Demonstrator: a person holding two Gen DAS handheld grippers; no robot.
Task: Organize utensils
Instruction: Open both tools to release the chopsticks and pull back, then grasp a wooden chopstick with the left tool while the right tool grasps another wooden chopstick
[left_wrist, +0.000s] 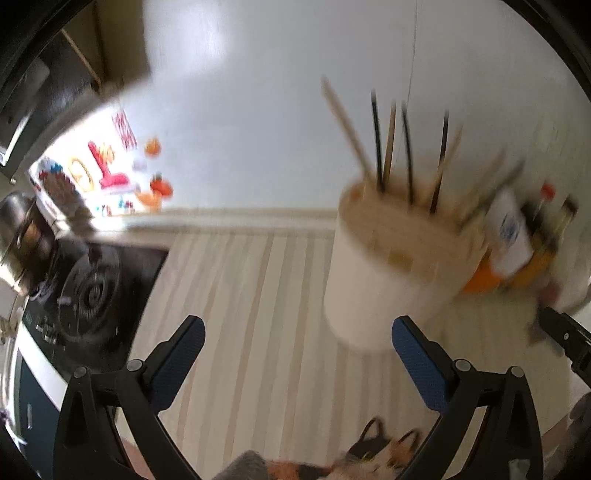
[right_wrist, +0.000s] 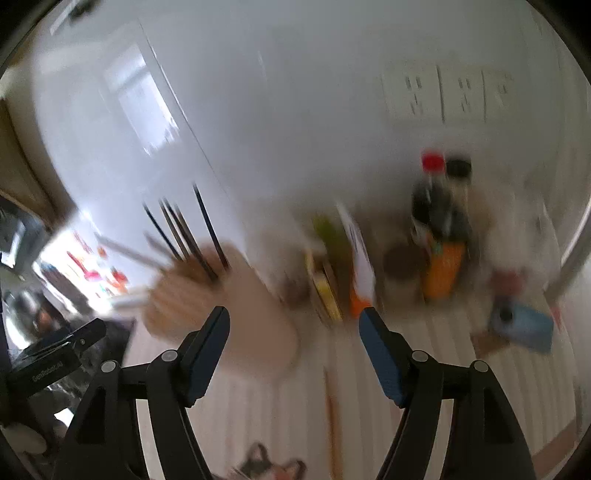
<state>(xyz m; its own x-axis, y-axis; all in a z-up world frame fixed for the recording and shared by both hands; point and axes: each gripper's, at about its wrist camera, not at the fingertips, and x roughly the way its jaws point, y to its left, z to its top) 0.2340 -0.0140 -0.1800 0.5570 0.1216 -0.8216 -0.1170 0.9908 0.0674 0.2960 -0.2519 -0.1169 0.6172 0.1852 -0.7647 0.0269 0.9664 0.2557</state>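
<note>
Both views, blurred by motion: the left tool (left_wrist: 297, 345) and the right tool (right_wrist: 293, 338) hang released over the striped desk (left_wrist: 240, 295), jaws spread and nothing between them. The white holder (left_wrist: 391, 266) stands at about 1 o'clock from the left tool and 10 o'clock from the right, with dark and pale chopsticks (left_wrist: 391, 147) already upright in its slotted top — so the sorting looks largely done. One pale stick (right_wrist: 334, 417), probably a chopstick, lies on the desk at 6 o'clock in the right view — seemingly the piece left to place.
</note>
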